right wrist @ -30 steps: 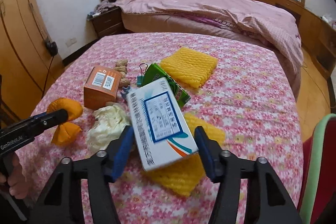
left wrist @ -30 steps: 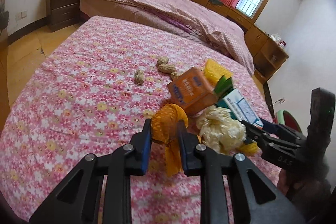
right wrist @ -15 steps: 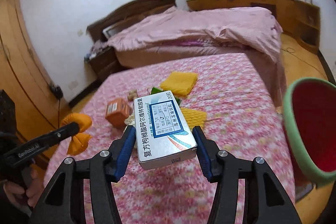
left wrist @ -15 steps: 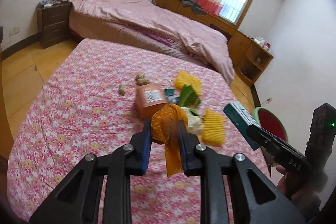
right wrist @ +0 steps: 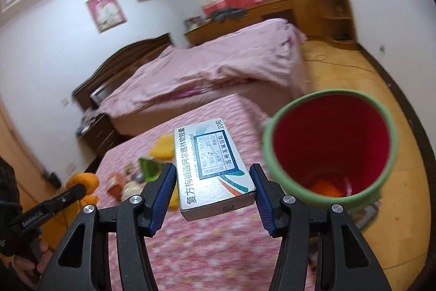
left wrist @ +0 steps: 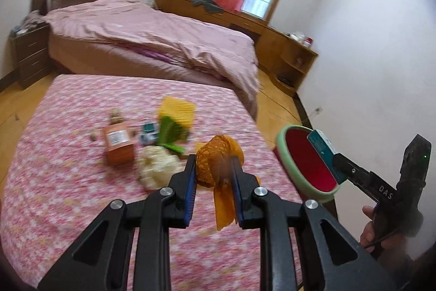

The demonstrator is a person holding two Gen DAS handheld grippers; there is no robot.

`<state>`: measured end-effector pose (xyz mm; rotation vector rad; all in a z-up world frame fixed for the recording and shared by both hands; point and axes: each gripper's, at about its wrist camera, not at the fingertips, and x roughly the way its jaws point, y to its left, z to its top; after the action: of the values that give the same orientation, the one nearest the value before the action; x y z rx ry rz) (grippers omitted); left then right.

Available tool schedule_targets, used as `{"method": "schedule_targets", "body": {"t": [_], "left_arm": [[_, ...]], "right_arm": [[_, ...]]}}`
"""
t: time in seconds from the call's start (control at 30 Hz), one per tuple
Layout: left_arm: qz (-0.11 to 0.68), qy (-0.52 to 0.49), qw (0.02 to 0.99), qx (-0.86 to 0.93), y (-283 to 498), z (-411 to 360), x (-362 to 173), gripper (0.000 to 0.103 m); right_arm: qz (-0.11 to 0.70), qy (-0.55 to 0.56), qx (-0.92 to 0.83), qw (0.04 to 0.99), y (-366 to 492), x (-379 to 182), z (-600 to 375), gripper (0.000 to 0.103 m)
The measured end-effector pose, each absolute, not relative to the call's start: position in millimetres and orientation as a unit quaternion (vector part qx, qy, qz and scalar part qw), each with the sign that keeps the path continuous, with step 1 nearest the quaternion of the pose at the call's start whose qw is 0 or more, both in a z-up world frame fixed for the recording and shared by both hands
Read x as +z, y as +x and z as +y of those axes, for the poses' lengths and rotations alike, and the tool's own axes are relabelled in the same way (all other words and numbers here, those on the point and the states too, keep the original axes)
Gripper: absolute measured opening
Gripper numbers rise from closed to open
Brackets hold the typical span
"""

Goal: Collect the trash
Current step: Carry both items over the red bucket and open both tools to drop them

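- Medicine box (right wrist: 215,168): clamped flat in the right claw (right wrist: 212,190), just beside the bin (right wrist: 381,182) rim.
- Orange net (left wrist: 218,162): pinched in the clenched left claw (left wrist: 214,182), above the floral table (left wrist: 68,182).
- Step: carrying trash to the bin.
- Next: centre each item over the opening, then release.
- Remaining litter lay on the table.

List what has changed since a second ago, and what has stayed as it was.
Both hands lifted off the floral bedspread and swung toward the red bin beside it. The right gripper carried the white medicine box from over the pile to beside the bin's mouth; the left gripper follows with the orange peel. Nothing was released. The orange carton, white wad, green wrapper and yellow foam stayed put.
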<state>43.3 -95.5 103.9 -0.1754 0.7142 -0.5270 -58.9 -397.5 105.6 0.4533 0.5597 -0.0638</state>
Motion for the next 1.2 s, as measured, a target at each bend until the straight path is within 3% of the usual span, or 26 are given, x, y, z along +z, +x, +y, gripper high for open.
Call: {"method": "schedule_targets", "body": {"t": [0.57,1.03,1.2], "left_arm": [[0.387,-0.018,0.859,-0.336,86.8,-272.5,82.3,0.023],[0.429,0.025,0.822,-0.375,104.9,-363.9,46.9,0.024],[0.439,0.037,0.818,-0.371,105.6,-371.5,38.5,0.043]], "right_arm": [[0.289,0.293,-0.14,0.901,-67.2,66.8,-528.7,0.057],[0.318,0.304,-0.152,0.885,-56.9,48.8,-559.5,0.058],[0.321,0.308,-0.153,0.883,-54.7,44.7,-563.0,0.059]]}}
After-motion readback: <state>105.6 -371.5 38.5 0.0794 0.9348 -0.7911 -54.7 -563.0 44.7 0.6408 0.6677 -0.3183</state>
